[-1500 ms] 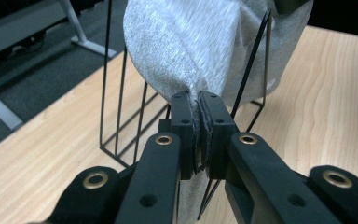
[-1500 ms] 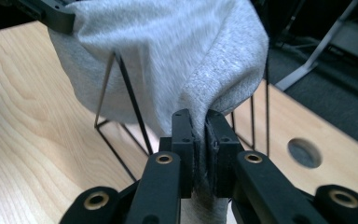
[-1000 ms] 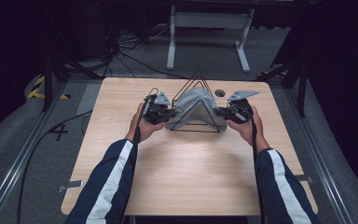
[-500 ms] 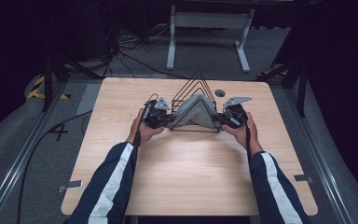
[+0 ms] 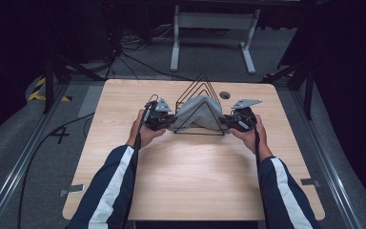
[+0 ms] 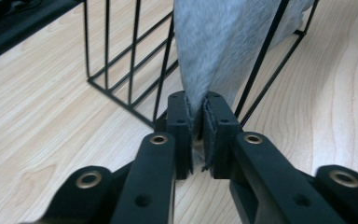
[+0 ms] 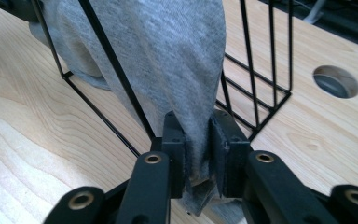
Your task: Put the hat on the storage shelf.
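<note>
Because the grey cloth (image 5: 199, 112) is draped over the peak of the black wire rack (image 5: 201, 86) with a wire running between its layers, any uneven pull risks snagging the fabric or dragging the light rack across the table (image 5: 190, 176). The jaws of the left gripper (image 6: 198, 122) have just been opening slightly, yet in the left gripper view the cloth's end sits between them with the pads apparently in contact; the hold looks thin and may slip. The right gripper (image 7: 196, 140) shows the same, its jaws having just eased while a fold of cloth remains pinched between them. In my judgement, a release on one side alone would let the cloth slide off toward the other. The cloth is plain grey, soft and slightly fuzzy, hanging tent-like on the rack at mid-table, its lower ends drawn outward to each gripper
</note>
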`<state>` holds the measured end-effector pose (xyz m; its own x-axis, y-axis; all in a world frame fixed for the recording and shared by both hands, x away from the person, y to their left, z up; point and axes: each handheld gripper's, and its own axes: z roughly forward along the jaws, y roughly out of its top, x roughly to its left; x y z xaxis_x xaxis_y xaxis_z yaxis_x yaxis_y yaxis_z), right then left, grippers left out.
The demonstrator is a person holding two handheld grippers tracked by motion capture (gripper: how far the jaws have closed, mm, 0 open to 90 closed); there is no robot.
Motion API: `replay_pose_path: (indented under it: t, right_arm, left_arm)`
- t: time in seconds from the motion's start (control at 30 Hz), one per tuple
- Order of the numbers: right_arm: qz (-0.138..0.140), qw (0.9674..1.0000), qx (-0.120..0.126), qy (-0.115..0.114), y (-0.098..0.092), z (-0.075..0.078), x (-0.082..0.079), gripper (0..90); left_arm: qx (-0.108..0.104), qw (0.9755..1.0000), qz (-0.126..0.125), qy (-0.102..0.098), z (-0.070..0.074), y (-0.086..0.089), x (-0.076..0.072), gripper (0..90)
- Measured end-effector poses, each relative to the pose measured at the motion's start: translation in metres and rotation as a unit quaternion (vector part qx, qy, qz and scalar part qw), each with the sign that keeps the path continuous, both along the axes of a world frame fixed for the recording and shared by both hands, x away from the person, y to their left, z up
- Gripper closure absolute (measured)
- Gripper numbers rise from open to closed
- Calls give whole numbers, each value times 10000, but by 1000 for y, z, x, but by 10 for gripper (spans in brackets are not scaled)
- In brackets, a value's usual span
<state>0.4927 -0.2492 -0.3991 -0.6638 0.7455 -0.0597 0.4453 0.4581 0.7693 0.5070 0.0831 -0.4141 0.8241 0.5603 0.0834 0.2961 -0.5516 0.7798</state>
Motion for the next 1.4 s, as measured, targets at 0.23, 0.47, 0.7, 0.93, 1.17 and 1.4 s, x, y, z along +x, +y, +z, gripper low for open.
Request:
replay_pose_path:
  t: [0.23, 0.47, 0.7, 0.93, 1.17, 1.4]
  right_arm:
    - [-49, 9997, -247, -42, -1, 7, -8, 737]
    - [-12, 9992, -385, -115, -3, 15, -19, 734]
    - [49, 9989, -439, -181, -5, 23, -28, 733]
    - [94, 9988, -435, -199, -8, 26, -36, 723]
    - [183, 9984, -512, -162, -14, 26, -45, 706]
    - [187, 9983, -535, -148, -25, 27, -56, 688]
  left_arm:
    - [228, 9996, -17, -169, 9, 15, -12, 791]
    - [445, 9988, -136, -137, 16, 33, -27, 784]
    - [624, 9979, -146, -101, 16, 47, -41, 780]
    - [742, 9971, -111, -88, 15, 62, -50, 768]
    - [889, 9959, -146, -28, 12, 73, -61, 752]
    - [913, 9956, -199, 6, 8, 81, -73, 731]
